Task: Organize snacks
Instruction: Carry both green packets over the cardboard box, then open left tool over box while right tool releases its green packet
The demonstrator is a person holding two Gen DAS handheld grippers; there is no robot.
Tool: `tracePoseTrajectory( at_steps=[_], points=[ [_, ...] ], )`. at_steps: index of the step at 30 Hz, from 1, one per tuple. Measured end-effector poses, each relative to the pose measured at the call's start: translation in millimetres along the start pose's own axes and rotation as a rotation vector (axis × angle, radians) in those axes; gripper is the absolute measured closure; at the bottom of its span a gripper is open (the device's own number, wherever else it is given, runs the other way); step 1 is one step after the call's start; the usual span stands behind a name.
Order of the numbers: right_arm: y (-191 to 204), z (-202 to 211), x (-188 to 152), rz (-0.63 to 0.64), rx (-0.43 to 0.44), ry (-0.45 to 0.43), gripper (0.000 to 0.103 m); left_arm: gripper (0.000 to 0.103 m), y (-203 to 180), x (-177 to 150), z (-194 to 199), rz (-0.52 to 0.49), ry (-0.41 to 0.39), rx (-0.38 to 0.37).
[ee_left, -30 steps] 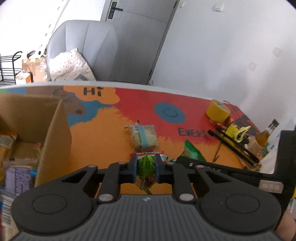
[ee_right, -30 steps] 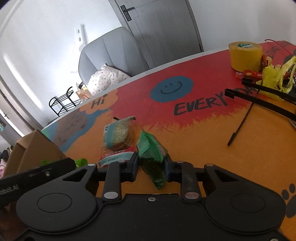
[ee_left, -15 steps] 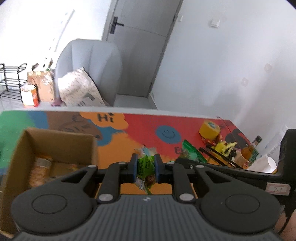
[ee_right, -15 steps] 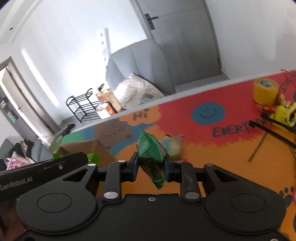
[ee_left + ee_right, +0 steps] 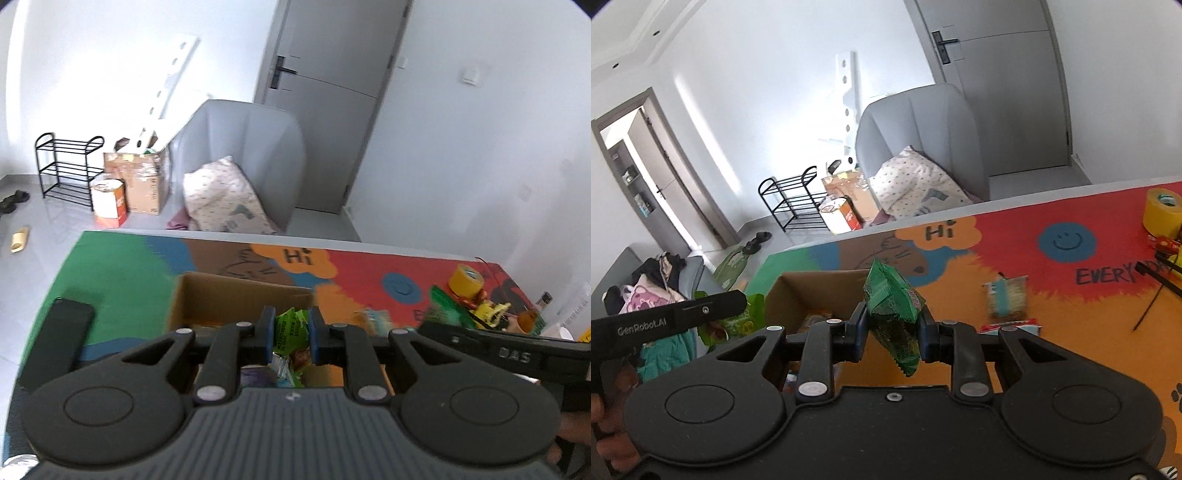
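Left hand-held gripper (image 5: 291,338): jaws clamped tight on a light green snack packet (image 5: 291,328), crumpled, hanging a little below the pads. The cardboard box (image 5: 236,291) lies just ahead and beneath it; the open top sits under the fingertips, so this hand is the nearer of my two to the drop. Purple and other wrappers show in the box under the packet. The box's far wall is in view, with green worktop (image 5: 118,273) beyond it and to the left. A dark flat object (image 5: 61,339) lies at the worktop's left edge, well apart from the box.

Right hand-held gripper (image 5: 892,332): jaws nearly closed, pinching a dark green snack bag (image 5: 894,317) about its middle. Its long axis runs steeply up and down, tilted, top corner leaning left toward the box (image 5: 812,291). The box lies ahead and to the left of this hand; I judge it needs a leftward carry before release.

Further right on the worktop: a wrapped cracker pack (image 5: 1006,297), blurred, and a red-edged packet (image 5: 1012,326) just behind my right finger, both yet to be boxed. Yellow tape roll (image 5: 1161,212) near the far right edge, clear of the route.
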State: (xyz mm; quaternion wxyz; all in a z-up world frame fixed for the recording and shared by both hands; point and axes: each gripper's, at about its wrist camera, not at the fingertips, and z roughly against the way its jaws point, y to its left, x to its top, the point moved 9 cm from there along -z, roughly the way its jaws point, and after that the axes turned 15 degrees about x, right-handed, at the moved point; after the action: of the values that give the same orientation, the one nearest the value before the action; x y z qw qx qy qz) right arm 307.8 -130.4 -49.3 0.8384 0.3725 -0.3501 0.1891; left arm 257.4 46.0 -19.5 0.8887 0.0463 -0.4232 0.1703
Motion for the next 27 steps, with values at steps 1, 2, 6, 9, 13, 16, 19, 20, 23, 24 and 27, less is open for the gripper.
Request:
tracePoseTrajectory(
  at_steps=[1,2,6,9,13,16,19,20,23,24,27],
  points=[
    [5.2,-0.3,-0.2,0.008,0.003,0.001,0.078,0.086,6.1,0.3,0.3,0.008,0.003,0.001],
    [9.8,-2.2,-0.3,0.014,0.011,0.005,0.078,0.086,11.4,0.3,-0.4,0.016,0.007,-0.002],
    [27.3,-12.1,-2.5,0.040,0.034,0.032,0.078,0.086,27.7,0.4,-5.9,0.045,0.021,-0.017],
    [38.4,-20.5,-3.5,0.058,0.050,0.044,0.078,0.080,31.0,-0.9,-11.1,0.036,0.039,-0.037],
    [47.4,-33.0,-4.4,0.060,0.071,0.064,0.078,0.061,44.0,-0.3,-9.8,0.077,0.044,-0.012],
    [54.7,-42.6,-4.6,0.068,0.090,0.076,0.078,0.058,53.0,1.3,-4.7,0.064,0.026,0.019],
    [60.8,-54.1,-4.4,0.070,0.107,0.086,0.078,0.052,65.1,2.0,-3.3,0.084,0.025,0.056],
    [62.7,-57.8,-4.2,0.070,0.112,0.089,0.078,0.051,68.8,2.0,-2.8,0.091,0.025,0.064],
    [67.9,-64.8,-2.3,0.070,0.128,0.093,0.077,0.046,76.4,1.9,-2.9,0.097,0.032,0.089],
    [69.1,-67.0,-1.3,0.074,0.133,0.092,0.077,0.042,78.6,2.1,-2.7,0.098,0.029,0.096],
    [71.7,-73.1,-0.3,0.078,0.151,0.092,0.060,0.028,84.4,2.6,-2.5,0.099,0.008,0.135]
  ],
)
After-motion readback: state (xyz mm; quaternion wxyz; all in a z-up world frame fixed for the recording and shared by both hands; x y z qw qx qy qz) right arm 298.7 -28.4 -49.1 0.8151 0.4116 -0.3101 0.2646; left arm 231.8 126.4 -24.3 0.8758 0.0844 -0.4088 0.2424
